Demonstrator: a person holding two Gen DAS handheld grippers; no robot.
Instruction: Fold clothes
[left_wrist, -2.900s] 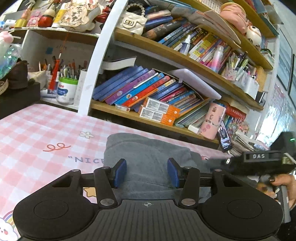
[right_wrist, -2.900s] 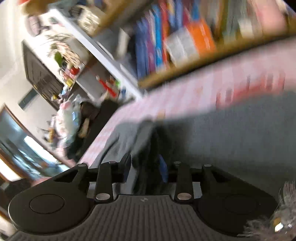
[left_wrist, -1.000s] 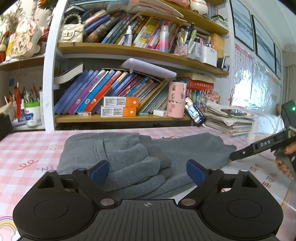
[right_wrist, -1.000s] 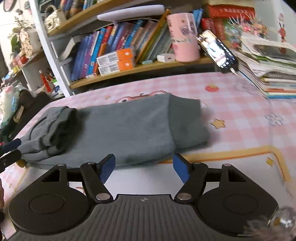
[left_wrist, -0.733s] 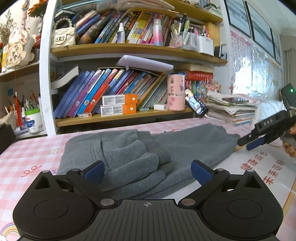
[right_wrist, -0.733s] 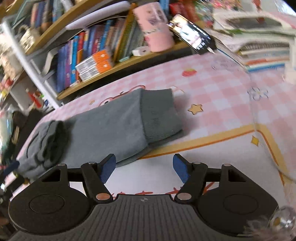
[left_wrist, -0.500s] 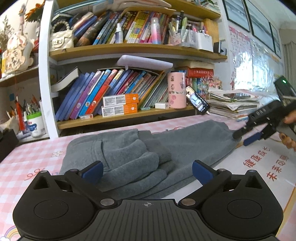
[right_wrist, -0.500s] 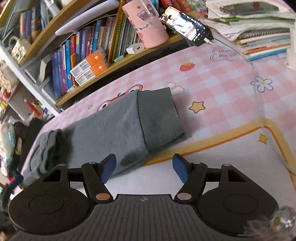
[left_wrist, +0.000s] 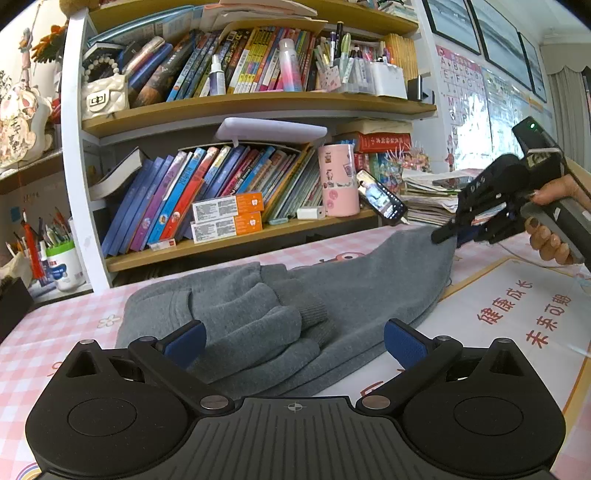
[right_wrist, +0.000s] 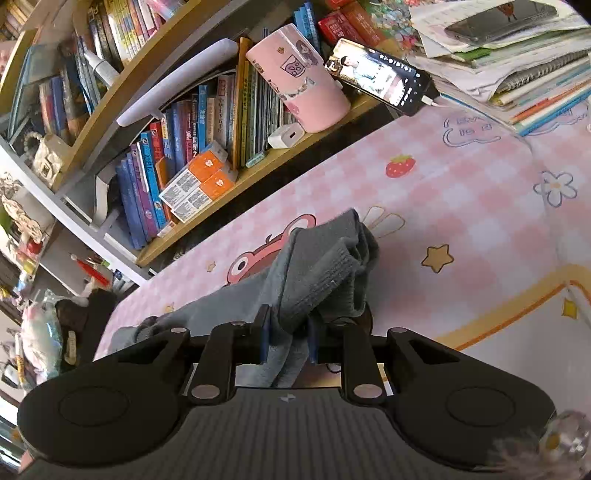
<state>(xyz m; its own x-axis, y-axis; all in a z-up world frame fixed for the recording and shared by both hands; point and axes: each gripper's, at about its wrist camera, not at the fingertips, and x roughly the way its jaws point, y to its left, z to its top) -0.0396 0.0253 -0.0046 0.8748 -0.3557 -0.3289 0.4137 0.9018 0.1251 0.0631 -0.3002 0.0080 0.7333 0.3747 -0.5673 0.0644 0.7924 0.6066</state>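
Garment: grey sweater (left_wrist: 373, 284) lies part-folded on the pink checked tablecloth (left_wrist: 48, 332), sleeves bundled on top of its near end
Left gripper (left_wrist: 293, 341): jaws spread as wide as they go, nothing between the blue pads (left_wrist: 402, 345); the bundled sleeves sit just ahead of it, between the two fingers' lines but not touched
Right gripper (right_wrist: 288, 339): jaws closing on the ribbed hem (right_wrist: 325, 273) of the sweater, cloth bunched between the pads and rising ahead of them
Right gripper in the left view (left_wrist: 448, 234): at the sweater's far right corner, that corner lifted off the cloth
Hand (left_wrist: 550, 225): wraps the right gripper's handle, painted nails showing
Beyond the right gripper: pink cup (right_wrist: 299, 81) and a phone (right_wrist: 380, 77) on the lowest shelf, a paper stack (right_wrist: 517, 62) further right
Beyond the left gripper: bookshelf (left_wrist: 243, 110) behind the sweater
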